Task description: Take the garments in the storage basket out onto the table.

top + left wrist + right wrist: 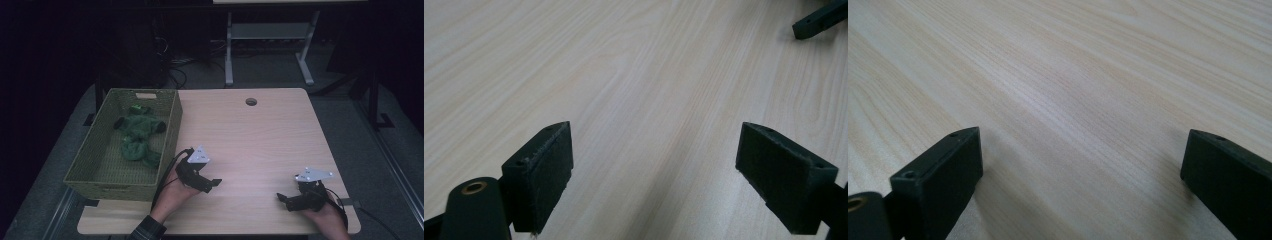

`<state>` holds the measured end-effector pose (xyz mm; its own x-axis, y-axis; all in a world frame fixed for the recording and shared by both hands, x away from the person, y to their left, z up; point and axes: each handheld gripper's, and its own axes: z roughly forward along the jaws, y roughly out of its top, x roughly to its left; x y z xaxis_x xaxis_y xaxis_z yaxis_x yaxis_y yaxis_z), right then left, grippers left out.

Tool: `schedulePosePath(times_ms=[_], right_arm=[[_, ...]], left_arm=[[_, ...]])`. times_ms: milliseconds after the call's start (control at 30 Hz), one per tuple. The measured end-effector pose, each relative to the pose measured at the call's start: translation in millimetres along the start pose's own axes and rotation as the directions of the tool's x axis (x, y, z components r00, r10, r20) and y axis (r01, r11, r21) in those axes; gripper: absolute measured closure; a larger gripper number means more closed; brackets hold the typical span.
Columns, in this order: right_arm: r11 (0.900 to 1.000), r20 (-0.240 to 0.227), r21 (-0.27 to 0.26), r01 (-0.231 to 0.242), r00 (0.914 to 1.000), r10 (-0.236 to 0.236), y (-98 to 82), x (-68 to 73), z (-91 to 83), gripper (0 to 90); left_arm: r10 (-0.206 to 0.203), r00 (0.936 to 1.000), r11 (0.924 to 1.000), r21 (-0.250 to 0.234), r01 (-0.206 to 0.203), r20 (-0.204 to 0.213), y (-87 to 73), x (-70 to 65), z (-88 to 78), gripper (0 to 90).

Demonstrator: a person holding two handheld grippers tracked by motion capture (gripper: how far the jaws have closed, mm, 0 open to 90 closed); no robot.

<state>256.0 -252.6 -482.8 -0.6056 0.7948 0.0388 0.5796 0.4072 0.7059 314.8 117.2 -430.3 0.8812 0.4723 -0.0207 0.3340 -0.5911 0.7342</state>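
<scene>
Toward the lower middle of the high view, the left tongs [209,184] rest low over the pale wooden worktop [260,135], their jaws spread wide and holding nothing; the left gripper view shows bare wood grain between them. At the lower right of that frame the right tongs [286,199] sit the same way, wide open and empty, pointing inward toward the other pair. The green plush toy [138,136] lies inside the woven basket [170,132] at the left of the frame, up and to the left of the left tongs, its length running roughly from the basket's far end toward its near end. The left hand [175,192] is plainly the nearer one, just beside the basket's near right corner, so any reach for the toy probably falls to it, going up and over the basket wall.
</scene>
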Motion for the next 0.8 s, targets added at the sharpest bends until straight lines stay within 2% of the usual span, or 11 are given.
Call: schedulePosePath(times_ms=[167,367,400,533,800], right_arm=[[1.000,0.000,0.000,0.000,1.0000,0.000,0.0,0.0,0.0,2.8],[1.000,0.000,0.000,0.000,1.0000,0.000,0.0,0.0,0.0,2.8],[1.000,0.000,0.000,0.000,1.0000,0.000,0.0,0.0,0.0,2.8],[1.000,0.000,0.000,0.000,1.0000,0.000,0.0,0.0,0.0,2.8],[1.000,0.000,-0.001,0.000,1.0000,0.000,0.0,0.0,0.0,2.8]], left_arm=[[-0.007,0.9998,1.0000,-0.002,0.007,0.018,3.7,0.1,-2.6,14.5],[0.002,0.9997,1.0000,0.009,-0.002,0.025,11.6,0.7,-7.0,14.4],[0.007,0.9995,0.9997,0.022,-0.008,0.030,14.4,1.4,-9.1,14.5],[0.022,0.9993,0.9996,0.016,-0.022,0.032,21.4,2.0,-12.9,14.5],[0.023,0.9992,0.9997,0.006,-0.023,0.031,32.6,7.4,-21.5,14.4]])
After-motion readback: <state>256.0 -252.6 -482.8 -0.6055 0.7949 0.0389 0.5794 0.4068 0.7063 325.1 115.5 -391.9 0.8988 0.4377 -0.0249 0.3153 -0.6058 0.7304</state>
